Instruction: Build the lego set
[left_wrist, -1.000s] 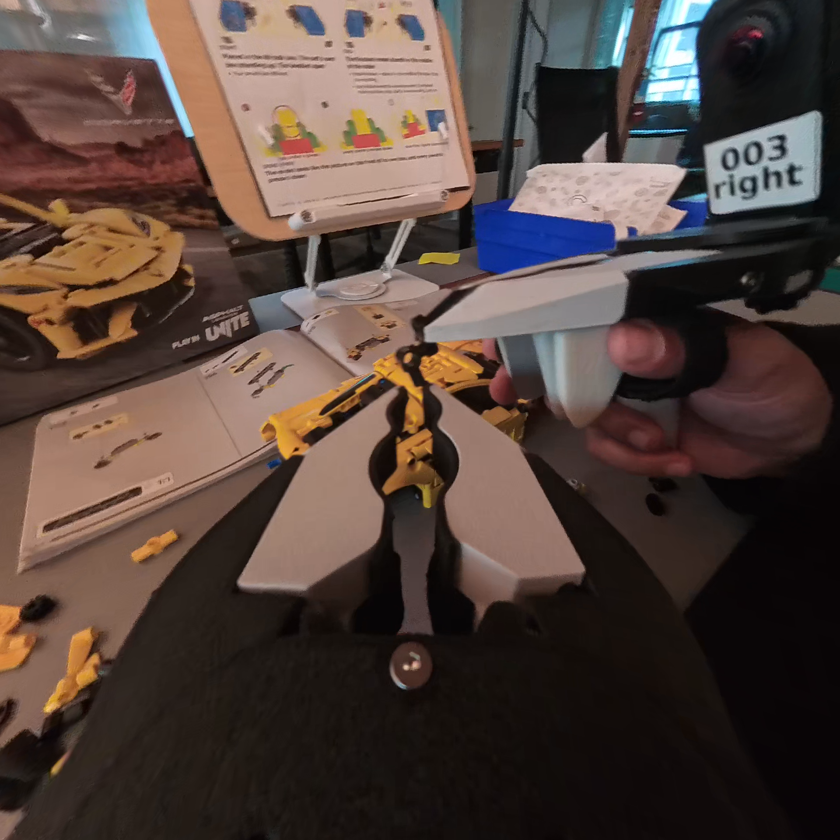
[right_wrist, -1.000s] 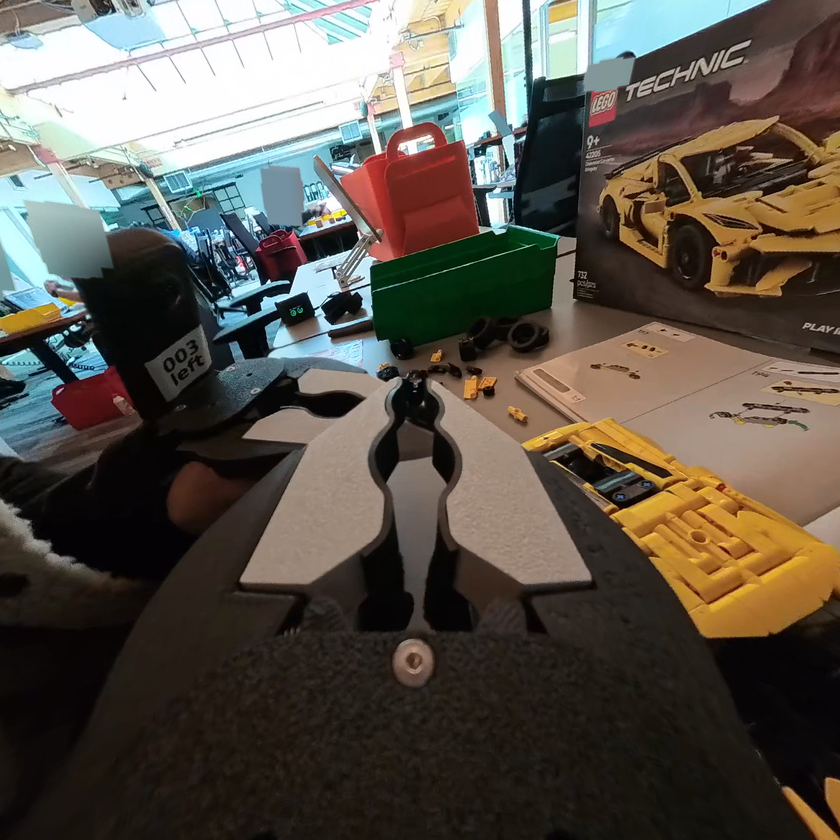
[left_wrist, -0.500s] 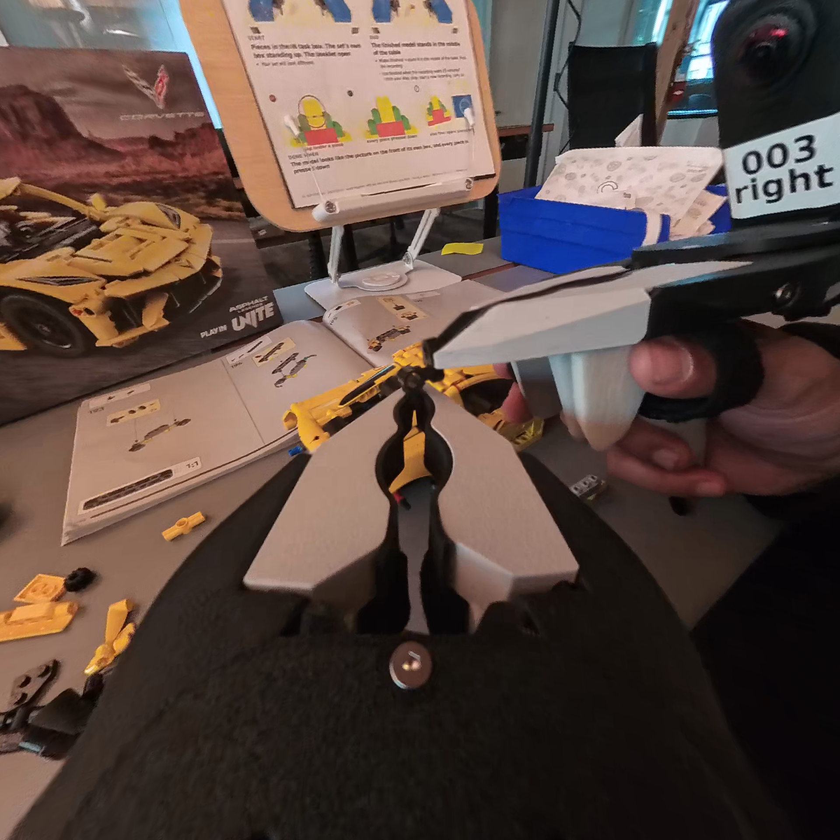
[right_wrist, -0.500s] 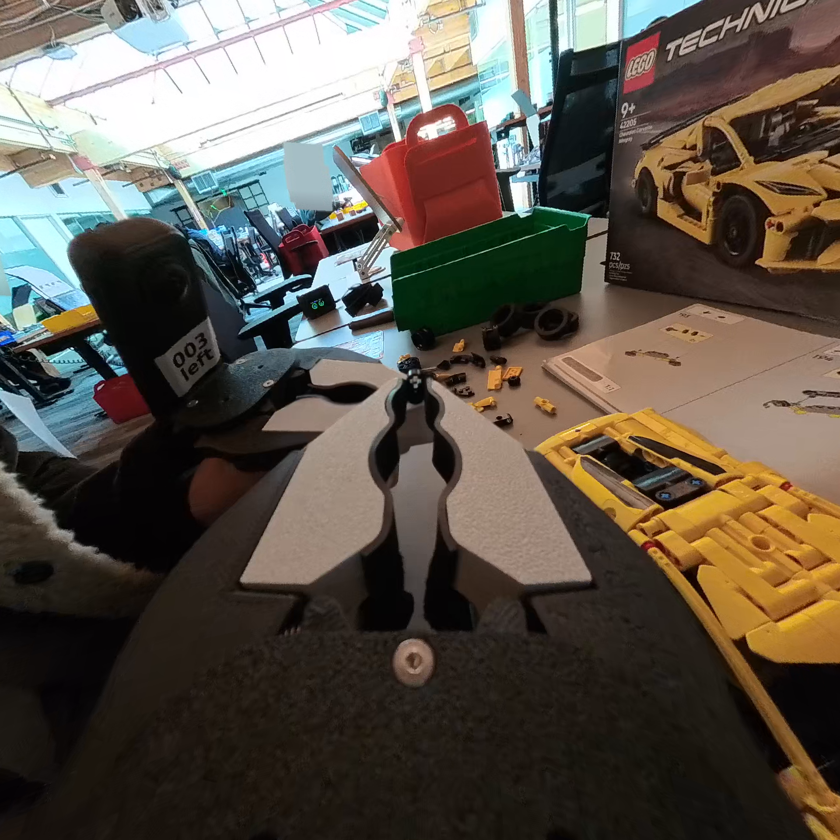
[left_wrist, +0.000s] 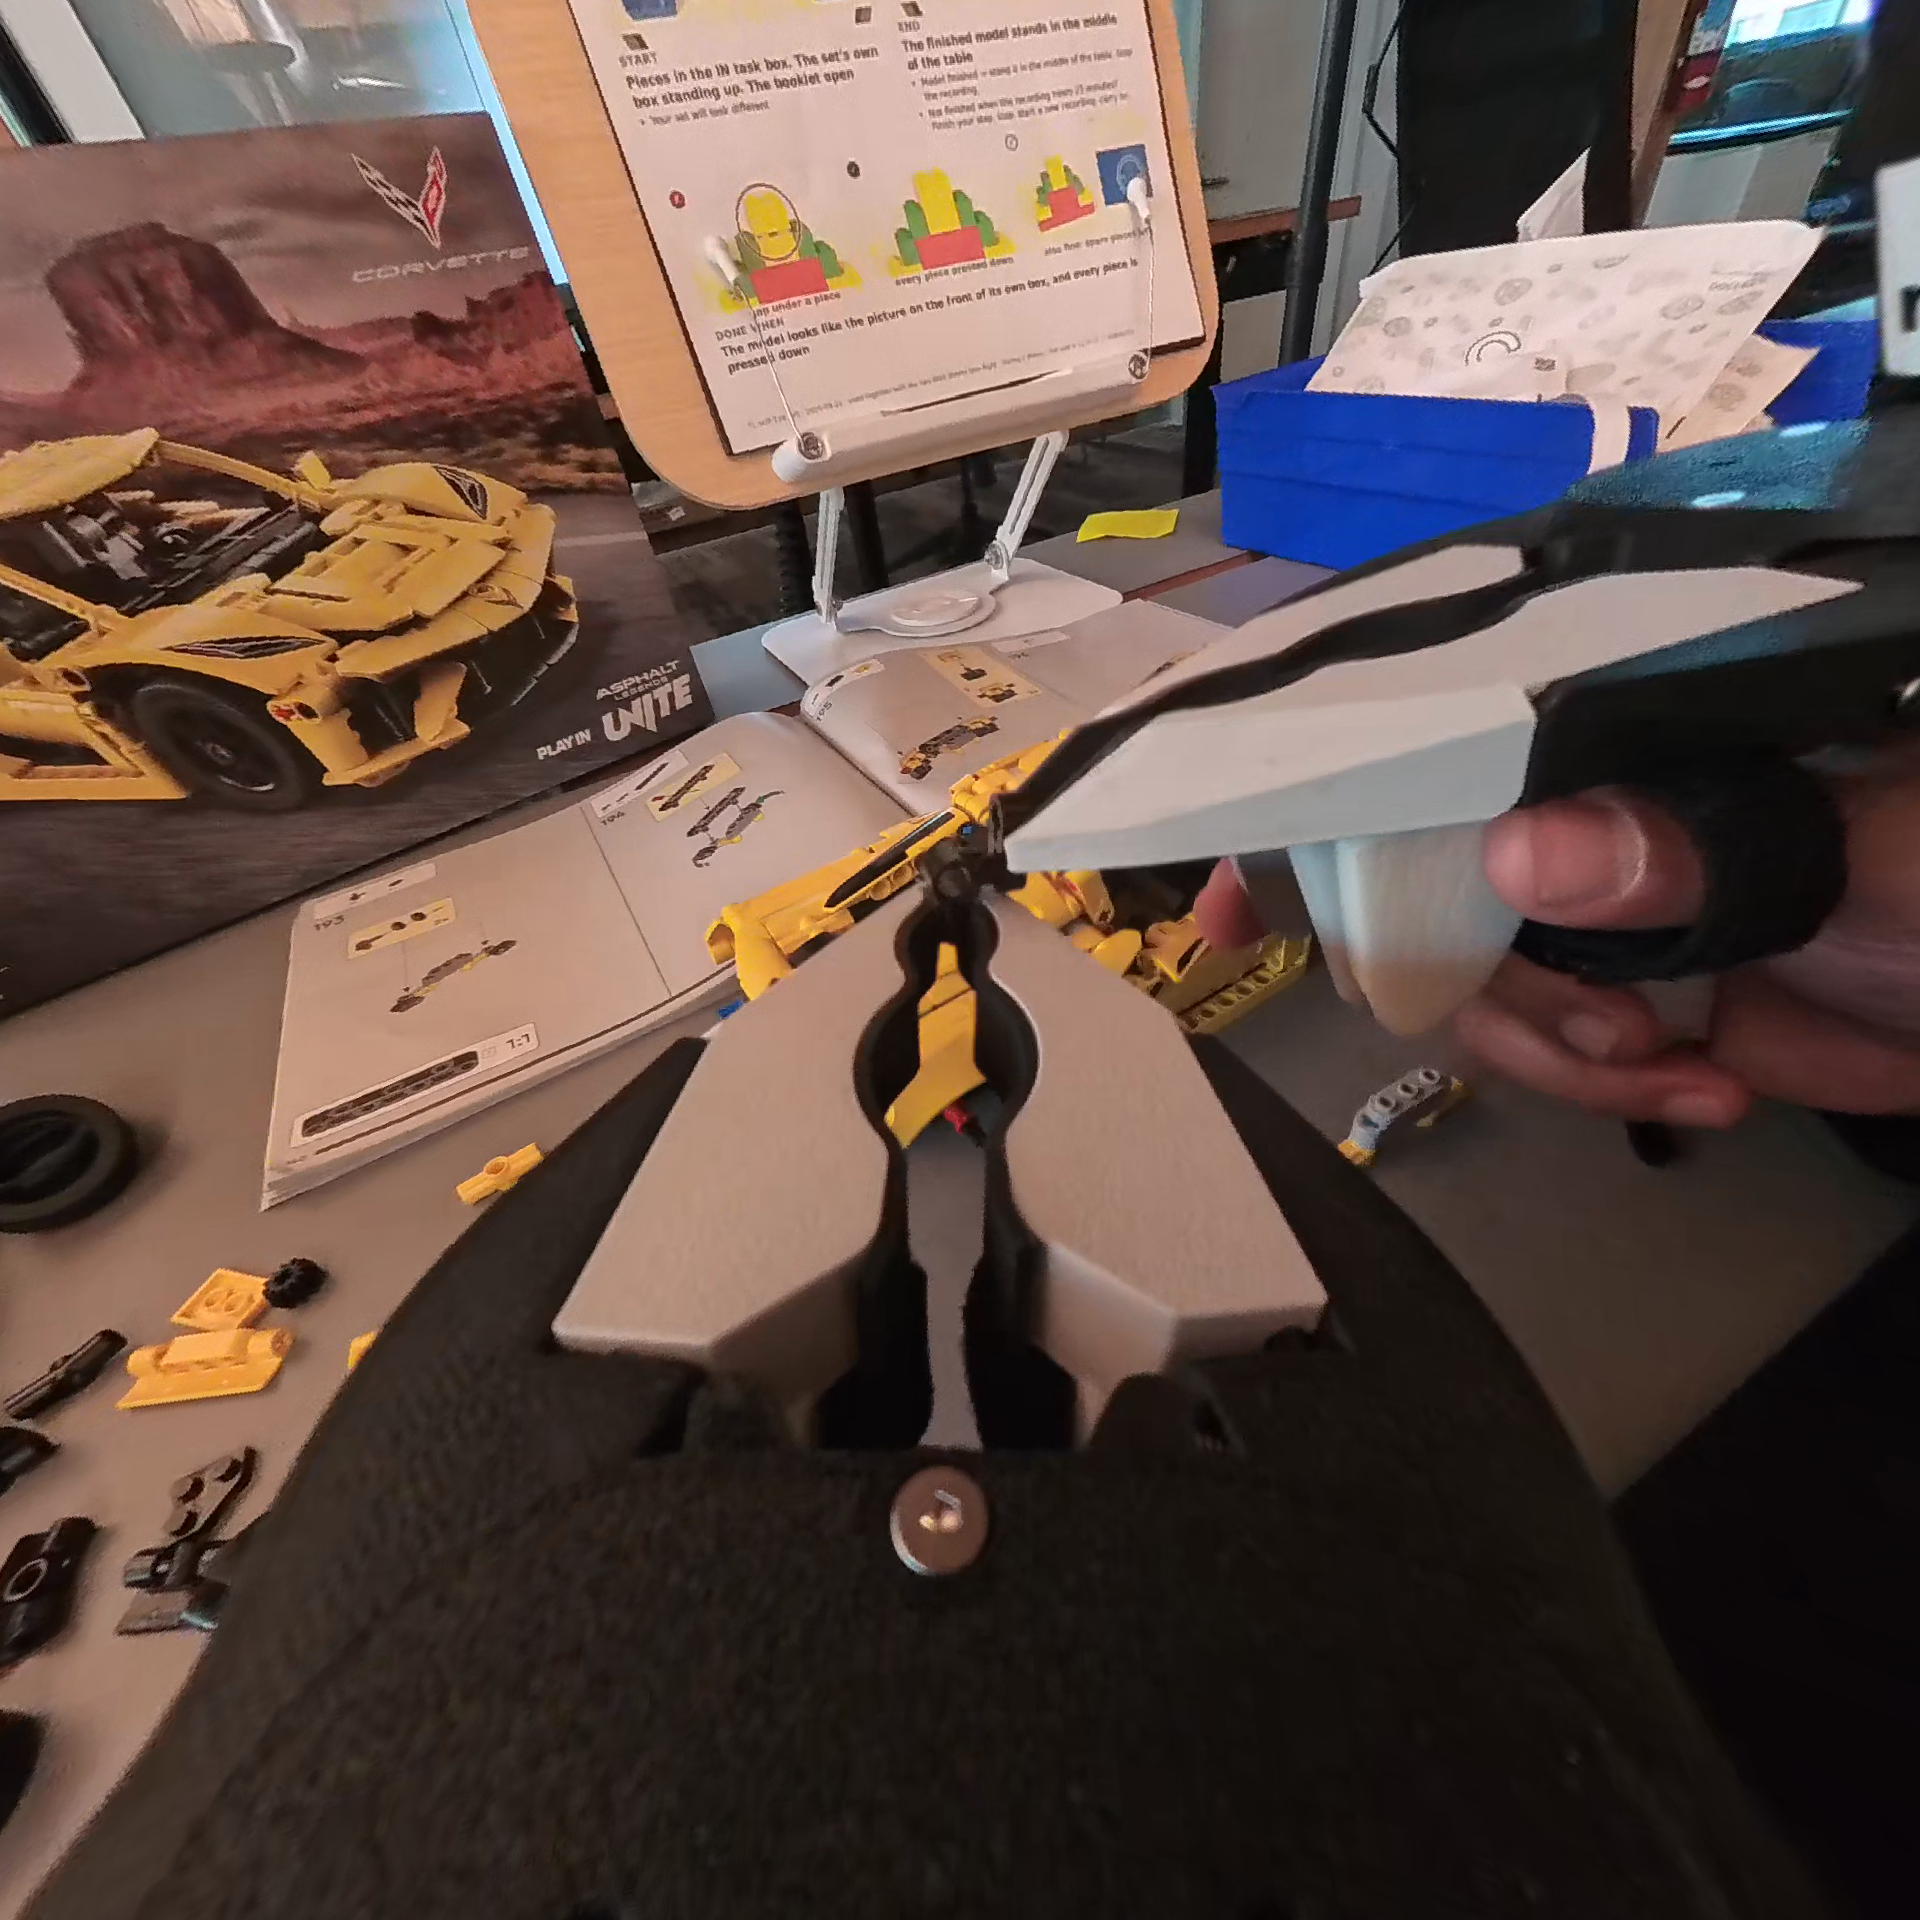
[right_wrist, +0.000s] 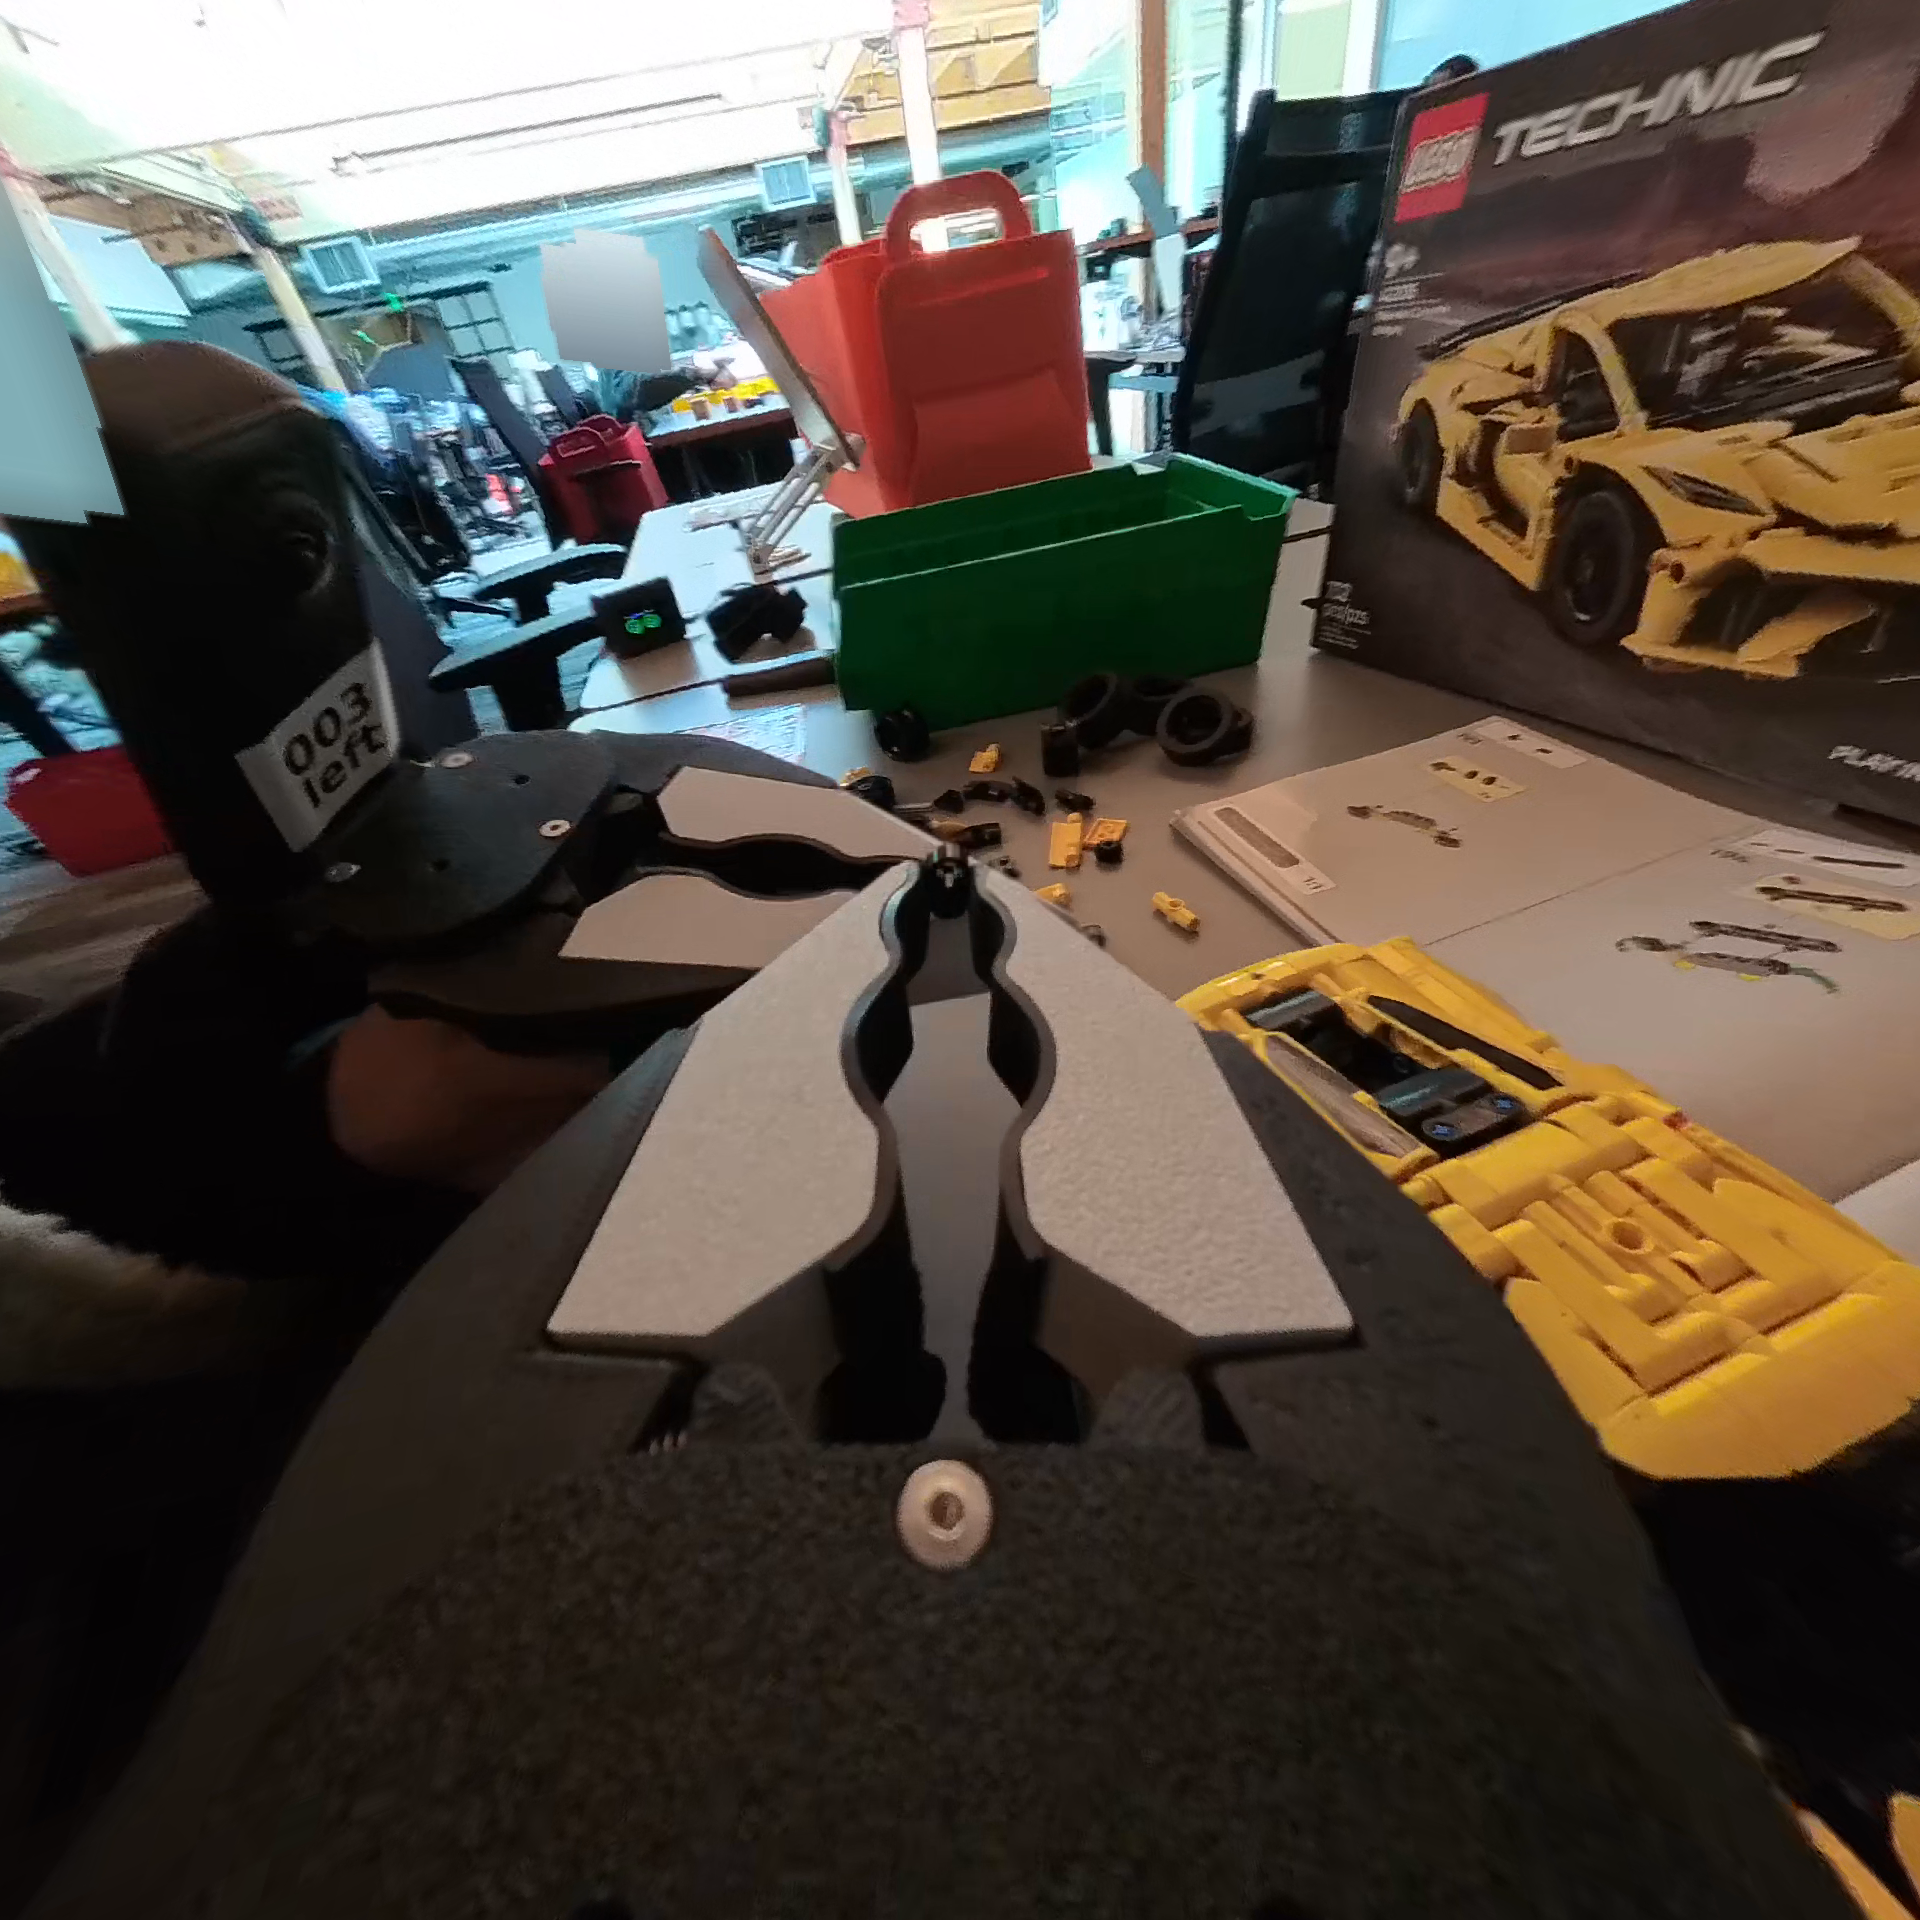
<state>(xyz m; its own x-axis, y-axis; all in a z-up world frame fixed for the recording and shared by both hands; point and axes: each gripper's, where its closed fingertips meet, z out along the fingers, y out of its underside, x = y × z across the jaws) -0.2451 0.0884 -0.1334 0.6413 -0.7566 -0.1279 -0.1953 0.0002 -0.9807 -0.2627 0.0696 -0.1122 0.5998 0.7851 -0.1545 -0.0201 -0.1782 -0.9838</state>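
1. Grey desk fills the foreground of an open workshop; a standing set box with a yellow car picture sits at 10 o'clock in the left wrist view, and a tilted instruction board on a white stand rises at 12 o'clock.
2. At 1 o'clock a blue bin holds printed paper bags.
3. An open instruction booklet lies flat on the desk, and the partly built yellow car model rests at its right edge, near the centre of the left wrist view and at 3 o'clock in the right wrist view.
4. Left claw has its tips drawn together on a small black piece, raised above the model.
5. Right claw, held by a hand at 3 o'clock, is likewise closed on the same small black piece; the two claws meet tip to tip, roughly at right angles.
6. Loose yellow and black pieces are scattered at 8 o'clock in the left wrist view.
7. From the right wrist view, black tyres lie just in front of a green bin at 12 o'clock, and a red bag stands behind the bin.
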